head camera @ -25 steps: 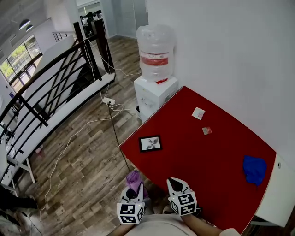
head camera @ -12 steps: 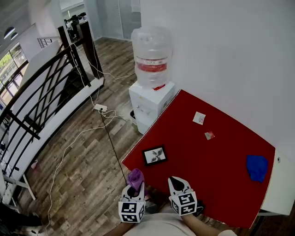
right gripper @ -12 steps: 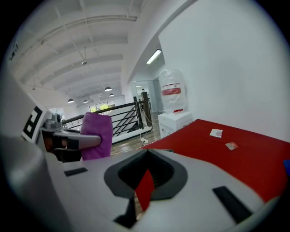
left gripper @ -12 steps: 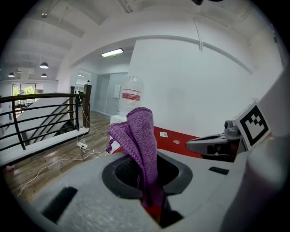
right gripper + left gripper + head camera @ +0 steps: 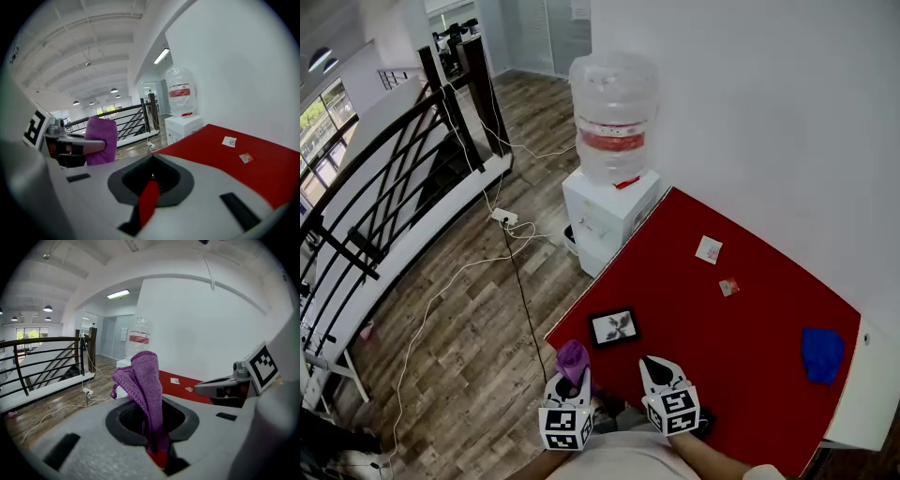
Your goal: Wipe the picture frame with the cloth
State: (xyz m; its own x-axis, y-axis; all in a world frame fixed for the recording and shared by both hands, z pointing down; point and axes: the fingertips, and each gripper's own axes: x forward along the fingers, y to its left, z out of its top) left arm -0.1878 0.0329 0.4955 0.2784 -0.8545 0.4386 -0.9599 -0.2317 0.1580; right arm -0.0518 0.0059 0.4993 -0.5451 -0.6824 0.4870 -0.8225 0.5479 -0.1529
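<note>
A small black picture frame (image 5: 613, 327) lies flat near the red table's (image 5: 741, 328) near-left corner. My left gripper (image 5: 577, 378) hangs off the table's edge just below the frame, shut on a purple cloth (image 5: 572, 357). In the left gripper view the cloth (image 5: 145, 384) stands up out of the shut jaws. My right gripper (image 5: 654, 366) sits beside the left one, over the table's near edge, with its jaws together and nothing in them (image 5: 151, 180). The right gripper view shows the left gripper (image 5: 70, 145) with the cloth (image 5: 100, 140) at the left.
A blue cloth (image 5: 821, 353) lies at the table's right end. Two small cards (image 5: 709, 249) (image 5: 729, 286) lie toward the wall. A white water dispenser (image 5: 614, 202) with its bottle stands off the far-left corner. Cables cross the wooden floor beside a black railing (image 5: 384, 187).
The head view has shifted, and the picture frame now shows closer to the two grippers. Both grippers hold the same pose, with the purple cloth still clamped in the left one.
</note>
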